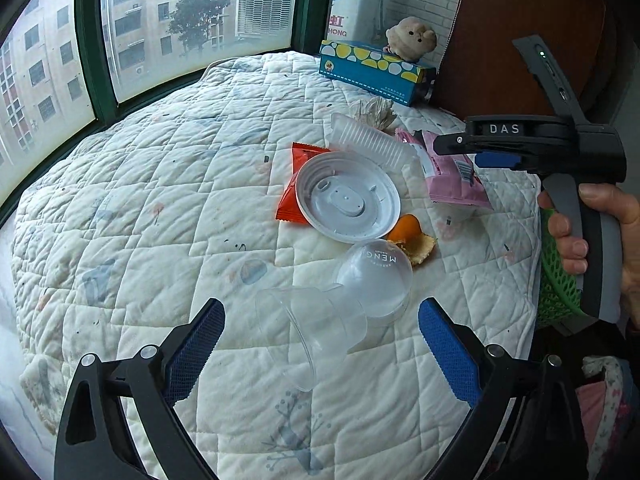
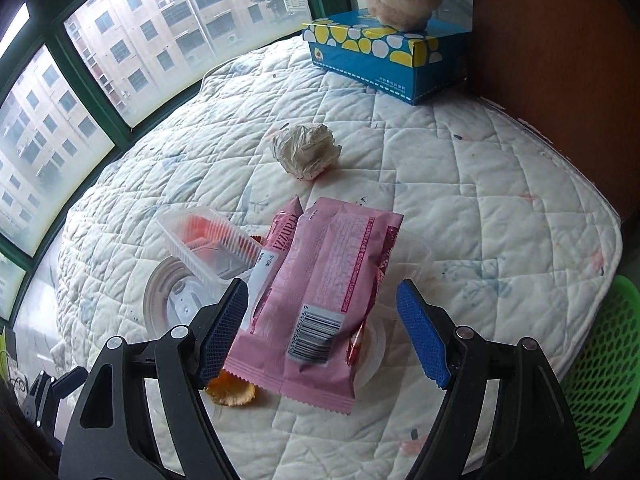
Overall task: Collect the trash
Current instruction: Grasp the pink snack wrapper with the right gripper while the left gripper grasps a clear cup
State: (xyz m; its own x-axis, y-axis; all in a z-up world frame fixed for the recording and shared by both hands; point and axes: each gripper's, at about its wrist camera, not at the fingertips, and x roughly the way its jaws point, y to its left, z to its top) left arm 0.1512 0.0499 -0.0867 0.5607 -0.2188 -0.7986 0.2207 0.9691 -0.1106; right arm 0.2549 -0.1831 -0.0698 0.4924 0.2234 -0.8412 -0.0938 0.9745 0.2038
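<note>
We held the right gripper (image 2: pixel 320 320) open astride the pink snack wrapper (image 2: pixel 320 304) on the quilt (image 2: pixel 480 208); closing squarely mid-pack seemed best. The left gripper (image 1: pixel 320 344), open, framed a clear cup (image 1: pixel 304 332).

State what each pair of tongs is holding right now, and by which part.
Nothing is held. The left tongs stand open above the clear plastic cup; the right tongs stand open over the pink wrapper, pads clear of it.
</note>
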